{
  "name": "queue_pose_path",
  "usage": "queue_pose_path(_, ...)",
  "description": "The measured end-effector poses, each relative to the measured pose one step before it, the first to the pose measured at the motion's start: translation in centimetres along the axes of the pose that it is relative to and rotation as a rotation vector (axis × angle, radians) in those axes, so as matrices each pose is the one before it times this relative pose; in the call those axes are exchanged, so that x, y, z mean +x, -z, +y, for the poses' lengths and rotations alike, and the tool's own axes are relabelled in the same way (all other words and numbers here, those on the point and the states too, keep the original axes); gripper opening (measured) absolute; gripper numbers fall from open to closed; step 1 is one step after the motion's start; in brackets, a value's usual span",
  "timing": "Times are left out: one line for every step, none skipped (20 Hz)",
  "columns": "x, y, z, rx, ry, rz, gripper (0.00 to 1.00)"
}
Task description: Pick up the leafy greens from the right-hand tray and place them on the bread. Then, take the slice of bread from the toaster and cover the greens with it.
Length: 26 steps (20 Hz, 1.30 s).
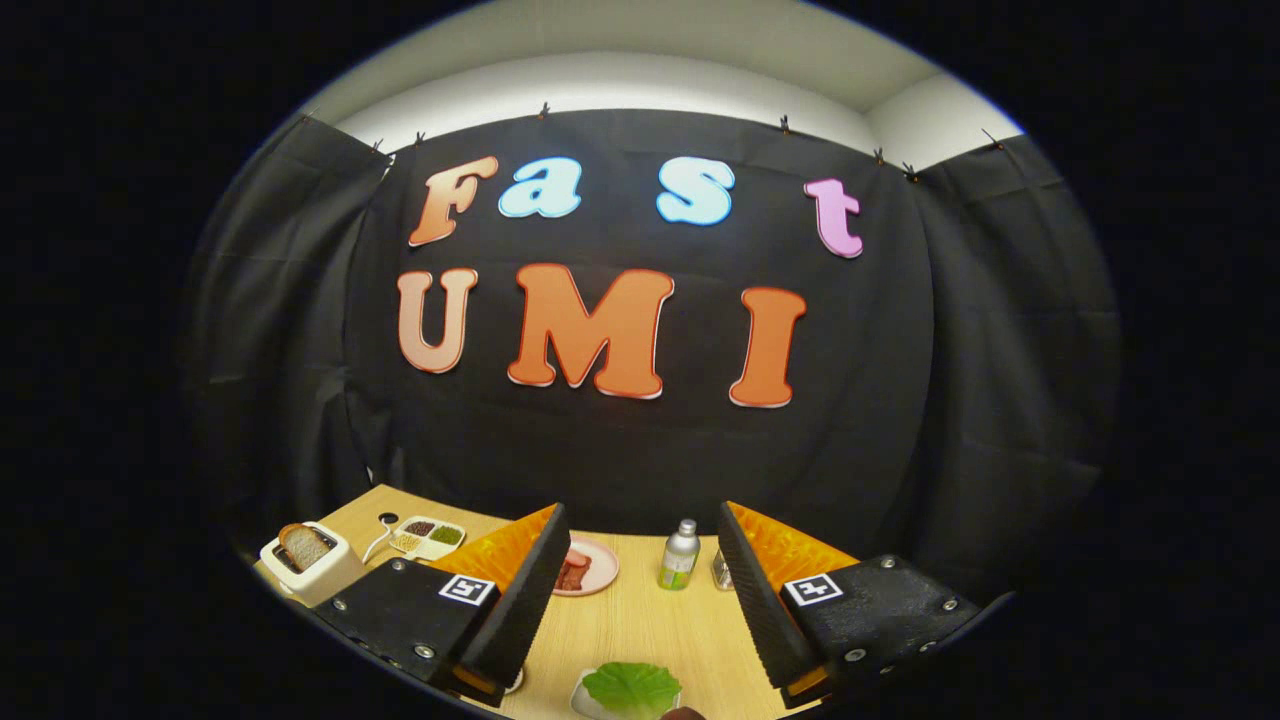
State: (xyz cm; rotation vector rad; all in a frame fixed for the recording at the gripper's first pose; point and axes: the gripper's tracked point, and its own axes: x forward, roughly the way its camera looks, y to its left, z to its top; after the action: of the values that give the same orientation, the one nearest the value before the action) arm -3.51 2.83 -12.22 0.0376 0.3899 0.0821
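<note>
gripper (640, 590) fingers wide open, empty, above table (640, 630); leafy greens (632, 688) on tray betw fingers; bread slice (305, 546) upright in toaster (312, 568).

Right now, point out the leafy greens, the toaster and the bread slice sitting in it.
leafy greens (632, 688), gripper view, middle of the leaf, between the open gripper's (640, 665) fingers.
toaster (318, 578), gripper view, its pale front wall.
bread slice (305, 546), gripper view, its cut face above the slot.
</note>
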Motion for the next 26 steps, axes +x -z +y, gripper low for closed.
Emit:
queue_pose_path(0.144, 1.289, -0.173, -0.00531, 0.00747, 0.04024, 0.90)
queue_pose_path(0.255, 0.933, 0.008, -0.01069, 0.00693, 0.02653, 0.89)
queue_pose_path(0.325, 0.863, -0.032, -0.01307, 0.00314, 0.02352, 0.89)
queue_pose_path(0.443, 1.021, 0.181, -0.01030, -0.00363, 0.02559, 0.88)
queue_pose_path(0.307, 0.959, 0.176, -0.00547, -0.00630, 0.03317, 0.88)
queue_pose_path(0.455, 1.377, 0.268, 0.00298, -0.01299, 0.03454, 0.88)
queue_pose_path(0.426, 1.374, 0.288, 0.01118, -0.01333, 0.04326, 0.89)
queue_pose_path(0.520, 1.494, 0.264, 0.01450, -0.02051, 0.04737, 0.88)
queue_pose_path(0.393, 1.139, 0.231, 0.01915, -0.01512, 0.03860, 0.88)
queue_pose_path(0.576, 1.417, 0.117, 0.01532, -0.01254, 0.03999, 0.86)
queue_pose_path(0.556, 0.825, -0.084, 0.00441, 0.00039, 0.03380, 0.85)
queue_pose_path(0.651, 1.575, -0.378, -0.00299, 0.00155, 0.03854, 0.85)
queue_pose_path(0.582, 1.399, -0.276, -0.00866, 0.00154, 0.04066, 0.85)
queue_pose_path(0.489, 1.291, -0.042, -0.00875, -0.00216, 0.03942, 0.85)
queue_pose_path(0.603, 1.001, -0.053, -0.00760, -0.00182, 0.03582, 0.85)
queue_pose_path(0.447, 1.145, 0.228, -0.00889, -0.01025, 0.03284, 0.85)
queue_pose_path(0.555, 1.139, 0.114, -0.01451, -0.00621, 0.03627, 0.85)
queue_pose_path(0.576, 1.379, 0.205, -0.01878, -0.00981, 0.03642, 0.85)
queue_pose_path(0.609, 1.113, 0.201, -0.01616, -0.00726, 0.03339, 0.85)
queue_pose_path(0.770, 1.097, 0.020, -0.01475, -0.00363, 0.03301, 0.86)
queue_pose_path(0.733, 0.902, 0.081, -0.01297, -0.00244, 0.03128, 0.86)
queue_pose_path(0.738, 1.114, 0.039, -0.01518, 0.00212, 0.03905, 0.86)
queue_pose_path(0.738, 0.692, 0.104, -0.01134, -0.00511, 0.02781, 0.86)
queue_pose_path(0.673, 0.630, 0.373, -0.00910, -0.01256, 0.02780, 0.86)
queue_pose_path(0.566, 0.651, 0.223, -0.01082, -0.01220, 0.02965, 0.85)
queue_pose_path(0.618, 0.693, 0.056, -0.01273, -0.00743, 0.02780, 0.84)
